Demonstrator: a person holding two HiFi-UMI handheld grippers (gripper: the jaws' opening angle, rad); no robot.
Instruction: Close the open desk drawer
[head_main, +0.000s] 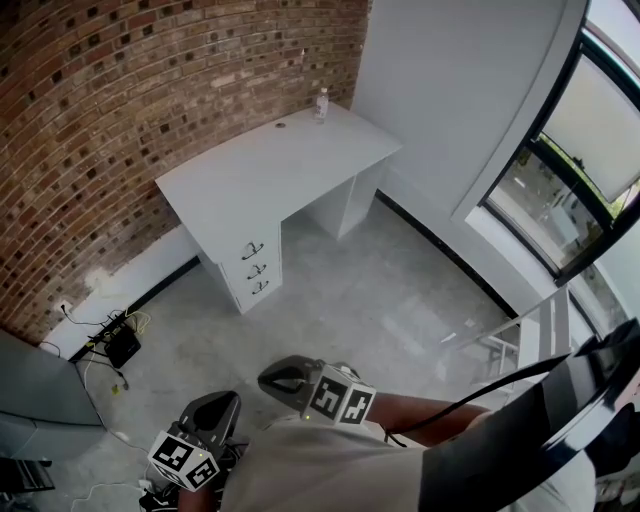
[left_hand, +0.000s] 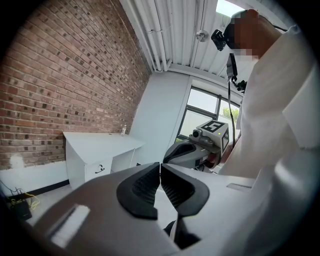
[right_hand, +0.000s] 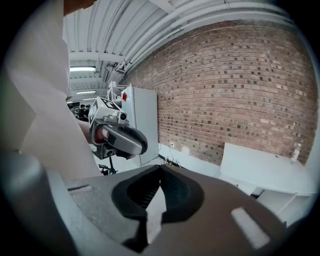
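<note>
A white desk (head_main: 262, 172) stands against the brick wall, far from me across the floor. Its drawer stack (head_main: 255, 268) has three dark handles; from here I cannot tell whether one drawer stands out. Both grippers are held low, close to the person's body. In the head view the left gripper (head_main: 218, 403) is at the bottom left and the right gripper (head_main: 274, 378) just beside it. The left gripper (left_hand: 160, 165) has its jaws together with nothing between them, and so has the right gripper (right_hand: 160, 168). The desk (left_hand: 95, 145) shows small in the left gripper view, and the desk (right_hand: 267, 170) also at the right gripper view's right.
A small bottle (head_main: 321, 104) stands at the desk's far corner. Cables and a black box (head_main: 122, 345) lie on the floor by the wall at left. A grey cabinet (head_main: 40, 392) is at far left, and a large window (head_main: 575, 170) and a step ladder (head_main: 535, 335) at right.
</note>
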